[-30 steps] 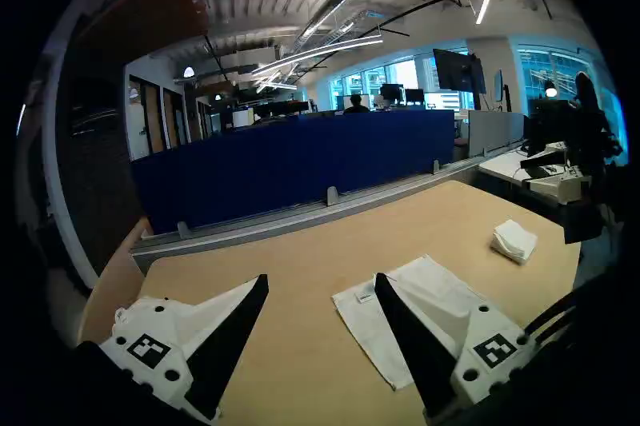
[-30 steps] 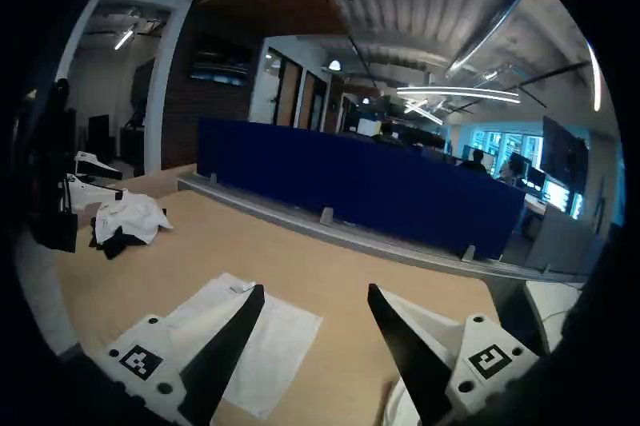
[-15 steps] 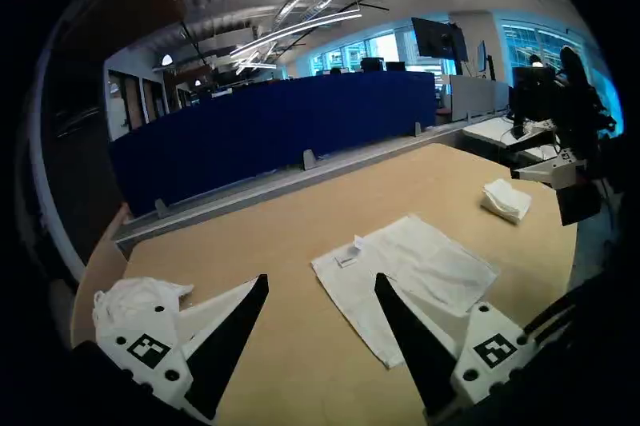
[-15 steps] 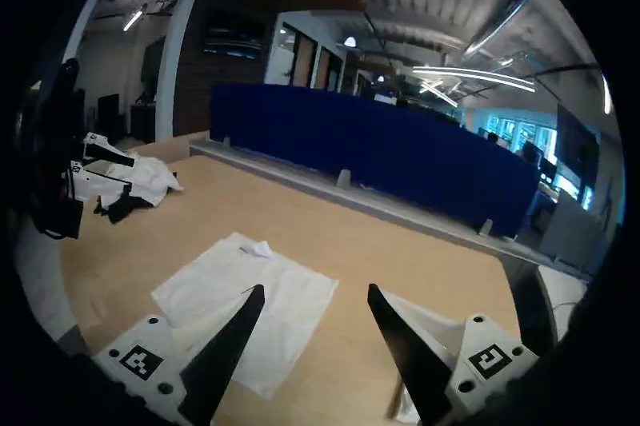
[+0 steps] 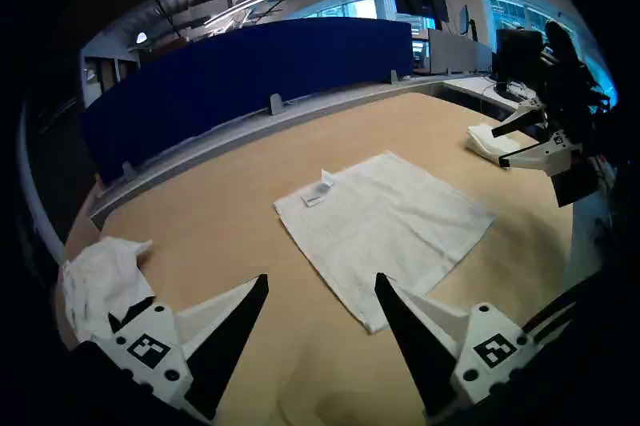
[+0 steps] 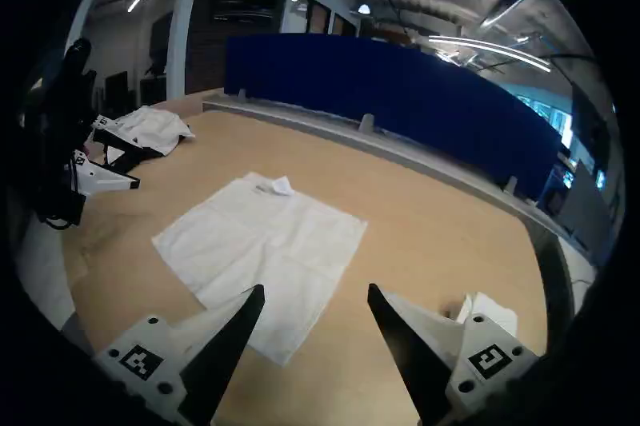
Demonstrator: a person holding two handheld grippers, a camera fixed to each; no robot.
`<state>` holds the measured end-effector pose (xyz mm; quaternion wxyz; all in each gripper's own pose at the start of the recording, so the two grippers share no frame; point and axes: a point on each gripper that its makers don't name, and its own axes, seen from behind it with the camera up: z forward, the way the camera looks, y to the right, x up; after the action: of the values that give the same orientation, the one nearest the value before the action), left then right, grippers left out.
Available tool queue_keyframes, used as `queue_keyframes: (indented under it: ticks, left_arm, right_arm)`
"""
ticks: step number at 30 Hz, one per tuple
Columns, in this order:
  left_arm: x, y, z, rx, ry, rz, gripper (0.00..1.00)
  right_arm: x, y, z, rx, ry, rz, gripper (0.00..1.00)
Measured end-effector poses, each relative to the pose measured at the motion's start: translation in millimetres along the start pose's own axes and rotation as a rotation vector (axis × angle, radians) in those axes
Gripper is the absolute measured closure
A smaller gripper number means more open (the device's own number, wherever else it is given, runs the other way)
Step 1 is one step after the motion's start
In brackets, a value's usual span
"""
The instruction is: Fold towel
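A white towel (image 5: 384, 222) lies spread flat on the wooden table (image 5: 240, 186), with a small tag at its far left corner. My left gripper (image 5: 318, 277) is open above the towel's near corner and holds nothing. In the right gripper view the same towel (image 6: 264, 238) lies flat just beyond my open right gripper (image 6: 314, 288), which hovers over its near edge. Each gripper can be seen from the other side: the right gripper (image 5: 498, 148) at the far right, the left gripper (image 6: 134, 169) at the far left, both open and held by dark-sleeved arms.
A crumpled white cloth (image 5: 100, 282) (image 6: 156, 126) lies near the table's left end. A small folded towel (image 5: 486, 138) (image 6: 490, 310) sits by the right end. A blue partition (image 5: 240, 66) (image 6: 400, 98) runs along the table's far edge.
Both views have tilted down and pulled back, so the whole towel now lies in front of the fingers. The crumpled cloth has come into the left gripper view. Both grippers stay open.
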<state>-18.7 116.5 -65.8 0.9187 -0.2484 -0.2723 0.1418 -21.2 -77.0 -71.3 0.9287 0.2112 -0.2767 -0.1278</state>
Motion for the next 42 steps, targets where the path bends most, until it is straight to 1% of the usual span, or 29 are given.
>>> queue_keyframes:
  ticks: [6,11,15,21,26,30,35,42]
  left_arm:
    - [-26.3,11.5,10.5,-0.027,-0.056,0.004,0.01]
    - [-36.8,16.7,15.5,-0.045,-0.082,0.005,0.01]
    - [-45.0,23.8,20.2,-0.07,-0.106,-0.005,0.01]
    - [-61.3,32.0,28.5,-0.1,-0.155,-0.025,0.01]
    - [-75.7,39.4,37.3,-0.132,-0.2,-0.031,0.01]
    - [-80.9,41.8,40.6,-0.144,-0.22,-0.03,0.01]
    - [-85.5,49.1,43.5,-0.168,-0.241,-0.034,0.01]
    - [-87.4,57.9,45.7,-0.189,-0.253,-0.04,0.01]
  right_arm:
    - [-26.0,-6.7,8.1,0.019,-0.044,0.005,0.0]
    - [-36.1,-10.2,11.5,0.03,-0.063,-0.002,0.0]
    - [-45.1,-14.4,14.9,0.044,-0.084,-0.007,0.0]
    - [-68.0,-20.5,21.8,0.071,-0.141,-0.002,0.0]
    - [-84.1,-22.9,25.3,0.087,-0.178,0.004,0.0]
    - [-91.1,-23.4,26.6,0.092,-0.195,0.01,0.0]
    - [-96.8,-23.0,28.1,0.09,-0.207,0.012,0.0]
    - [-103.6,-25.6,30.1,0.105,-0.225,0.035,0.06]
